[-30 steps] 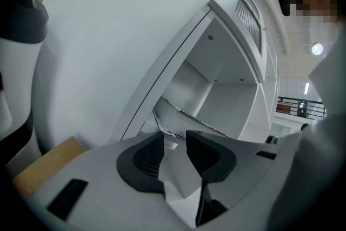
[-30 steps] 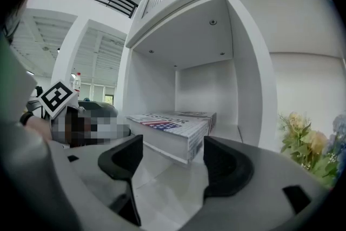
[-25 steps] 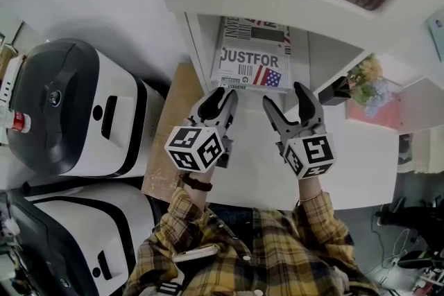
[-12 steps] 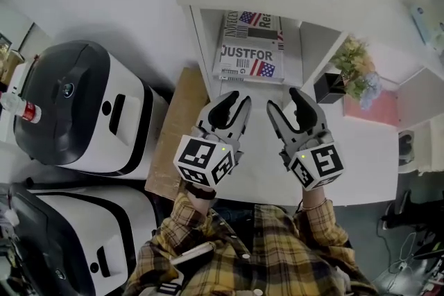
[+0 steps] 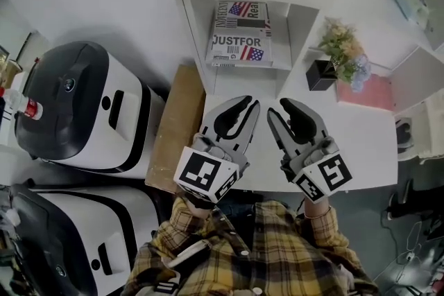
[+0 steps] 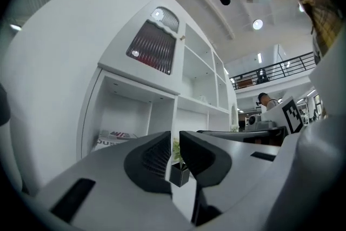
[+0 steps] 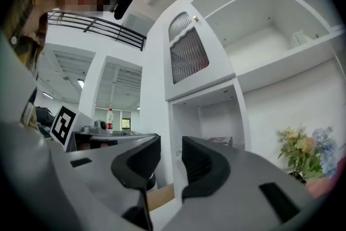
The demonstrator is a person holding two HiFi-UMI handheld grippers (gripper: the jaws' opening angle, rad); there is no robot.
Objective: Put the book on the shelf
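The book, a magazine-style cover with a flag and bold black print, lies flat in the low open compartment of the white shelf. Both grippers hang over the white desk in front of it, well short of the book. My left gripper has its jaws closing to a thin gap with nothing between them. My right gripper is also closing, its gap wider and likewise empty. The left gripper view shows the book beyond the left gripper. In the right gripper view the book's edge shows past the right gripper.
A small plant in a black pot stands on the desk right of the compartment, beside a pink pad. Left of the shelf are a brown board, two white-and-black machines and a red-capped bottle.
Both grippers have drawn back from the shelf toward the person. Both pairs of jaws have narrowed, the right one from wide open. The book stays in the compartment.
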